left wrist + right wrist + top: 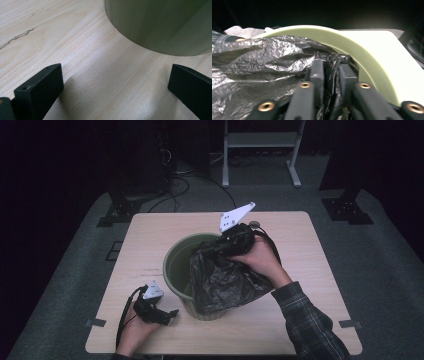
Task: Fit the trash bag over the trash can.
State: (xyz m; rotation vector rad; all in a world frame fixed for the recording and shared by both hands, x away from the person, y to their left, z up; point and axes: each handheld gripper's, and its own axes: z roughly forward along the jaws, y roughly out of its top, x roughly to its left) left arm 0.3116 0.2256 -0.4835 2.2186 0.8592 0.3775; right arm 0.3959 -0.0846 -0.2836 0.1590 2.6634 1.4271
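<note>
A black bin bag is pinched by the right tongs at the green bin's rim. The left tongs are held open, empty. The thin film could be torn on the rim.

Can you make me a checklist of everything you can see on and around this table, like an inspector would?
Surface: pale wooden table, a dark streak in the grain.
Job's things: green bin upright; crinkly black bag draped over its near rim.
Clutter: nothing seen.
Grippers: right gripper at the bin's rim, bag plastic bunched between its fingers; left gripper on the table beside the bin, jaws wide, nothing between them.
Cables: one loops from the left gripper; more lie on the floor behind.
Surroundings: grey carpet, dark stands, a pale frame.
</note>
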